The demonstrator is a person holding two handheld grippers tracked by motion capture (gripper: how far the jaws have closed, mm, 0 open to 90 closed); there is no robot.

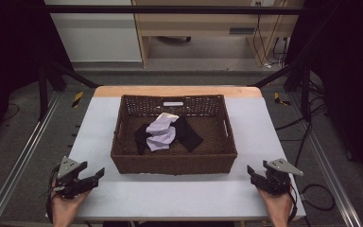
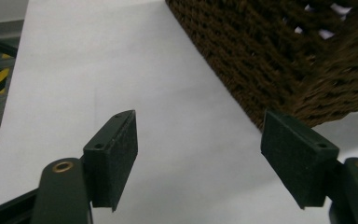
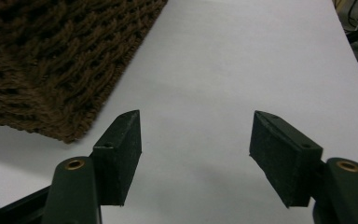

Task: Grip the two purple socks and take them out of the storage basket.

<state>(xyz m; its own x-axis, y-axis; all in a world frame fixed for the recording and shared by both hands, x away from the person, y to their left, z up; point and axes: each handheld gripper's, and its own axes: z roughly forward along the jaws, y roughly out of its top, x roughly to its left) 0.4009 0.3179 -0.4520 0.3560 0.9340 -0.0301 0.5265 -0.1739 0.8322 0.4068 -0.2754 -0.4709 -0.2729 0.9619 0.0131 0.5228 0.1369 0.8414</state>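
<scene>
Basket [image 1: 174, 163] mid-table [image 1: 170, 198], cloths [image 1: 163, 132] inside, left gripper [image 1: 97, 176] and right gripper [image 1: 251, 172] flanking its near corners

White tabletop [image 1: 123, 198] with a wooden far edge. Grey floor [image 1: 179, 75] surrounds it. Pale wooden cabinet [image 1: 203, 23] stands far centre. Black frame bar [image 1: 170, 9] spans overhead. Cables [image 1: 269, 52] trail far right.

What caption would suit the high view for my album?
Two open hand-held grippers, left gripper and right gripper, flank a brown wicker basket holding crumpled cloths.
</scene>
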